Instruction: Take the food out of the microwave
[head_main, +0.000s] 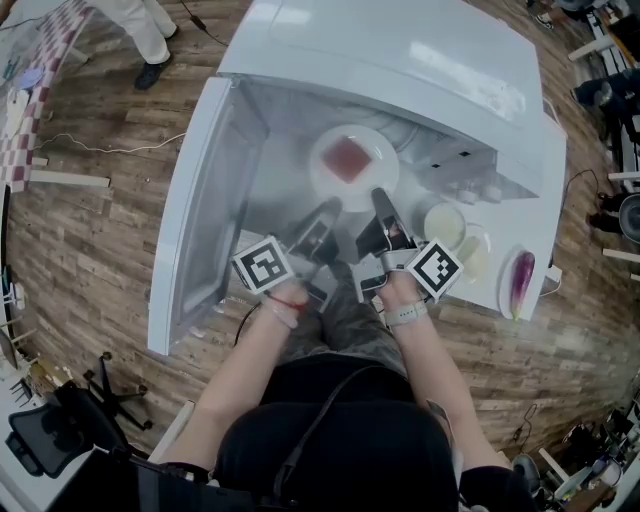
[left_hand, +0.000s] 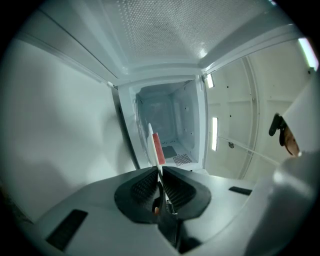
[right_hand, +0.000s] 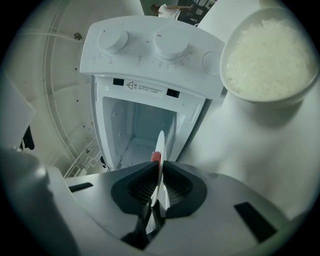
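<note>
- Food (head_main: 348, 158): flat, squarish reddish-pink slab, laid at the centre of a round white plate (head_main: 353, 165) w/ a smooth glossy rim.
- Plate is held level just in front of the open microwave (head_main: 400, 50), its door (head_main: 195, 220) swung out to the left.
- Left tool (head_main: 326, 210) is clamped on the plate's near rim; ribbed black pads are pressed on the thin edge.
- Right tool (head_main: 381, 198) is clamped on the same rim, just beside the left.
- Microwave: white, boxy, w/ 2 round knobs.
- Bowl (head_main: 445, 224) of white rice is seen on the white counter (head_main: 548, 190) at right.
</note>
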